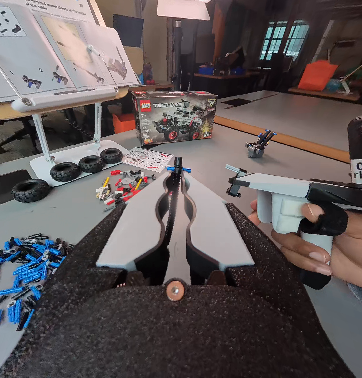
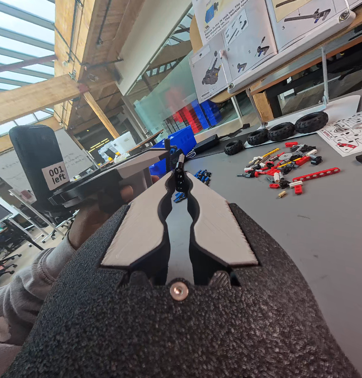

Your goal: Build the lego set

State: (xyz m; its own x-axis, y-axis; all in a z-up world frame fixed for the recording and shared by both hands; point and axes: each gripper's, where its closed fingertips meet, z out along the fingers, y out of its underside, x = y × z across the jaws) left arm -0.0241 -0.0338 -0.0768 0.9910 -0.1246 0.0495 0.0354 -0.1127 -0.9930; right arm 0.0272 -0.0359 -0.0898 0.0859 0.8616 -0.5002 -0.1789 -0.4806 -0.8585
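My left gripper (image 1: pixel 177 173) is shut on a long black ridged rod (image 1: pixel 173 204) that runs back between the jaws. At the tip the rod carries a black connector and a blue cross pin (image 1: pixel 178 168). My right gripper (image 2: pixel 179 173) is shut on a short black holed beam (image 2: pixel 179 180) with a grey-tipped pin (image 2: pixel 181 159) sticking out. In the left wrist view the right gripper (image 1: pixel 237 184) hovers just right of my left tips, a small gap apart. In the right wrist view the left gripper (image 2: pixel 165 153) is just ahead to the left.
A small dark sub-assembly (image 1: pixel 257 145) stands on the grey table (image 1: pixel 216 155) at the right. The set's box (image 1: pixel 174 116), a sticker sheet (image 1: pixel 147 159), several tyres (image 1: pixel 90 163), a mixed parts pile (image 1: pixel 125 188), a blue pin pile (image 1: pixel 26 270) and the booklet stand (image 1: pixel 53 51) fill the left. Across from one pair of fingers to the other is roughly 6 cm.
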